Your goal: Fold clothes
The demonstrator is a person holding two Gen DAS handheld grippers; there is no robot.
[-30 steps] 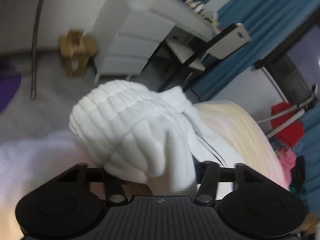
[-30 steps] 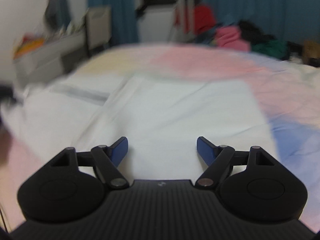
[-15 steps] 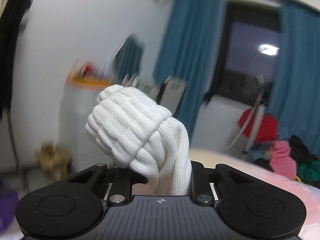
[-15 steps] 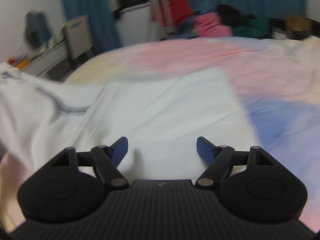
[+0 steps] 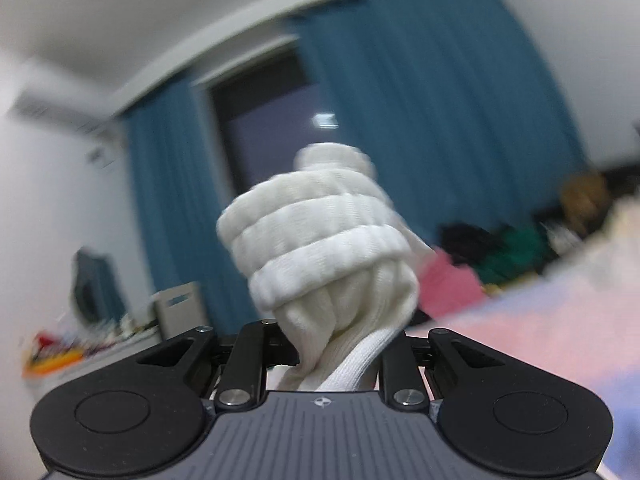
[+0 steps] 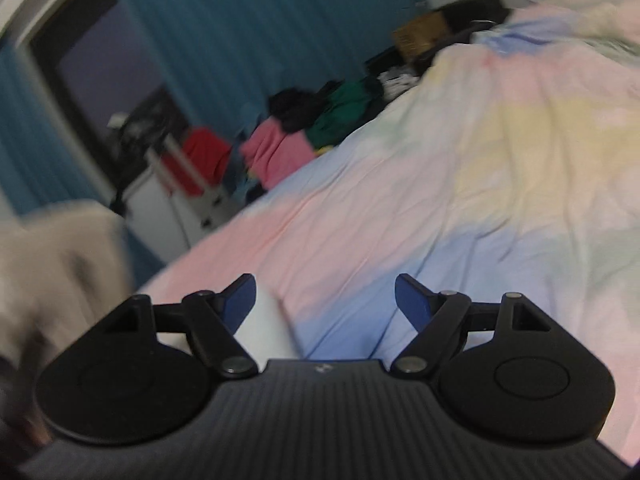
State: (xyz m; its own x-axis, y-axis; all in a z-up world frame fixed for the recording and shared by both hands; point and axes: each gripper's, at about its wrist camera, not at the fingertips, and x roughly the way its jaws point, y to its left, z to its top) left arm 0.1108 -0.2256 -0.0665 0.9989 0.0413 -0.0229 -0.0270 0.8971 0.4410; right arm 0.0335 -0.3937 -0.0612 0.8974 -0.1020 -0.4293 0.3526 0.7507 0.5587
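Clamping a rolled bundle of white ribbed knit fabric (image 5: 320,256), left gripper (image 5: 334,354) having just closed further around it, bundle raised in front of teal-blue pleated curtains (image 5: 432,120) and a dark window (image 5: 272,128). Spread wide with nothing between its blue-padded fingers (image 6: 240,300), right gripper (image 6: 324,300) tilted over a pastel pink, blue and yellow bedsheet (image 6: 460,184). Lying just under its left finger, a corner of flat white cloth (image 6: 266,332). Heaped beyond the bed's far edge, a pile of pink, green and black clothes (image 6: 312,128). Blurred at left edge, pale fabric (image 6: 52,264).
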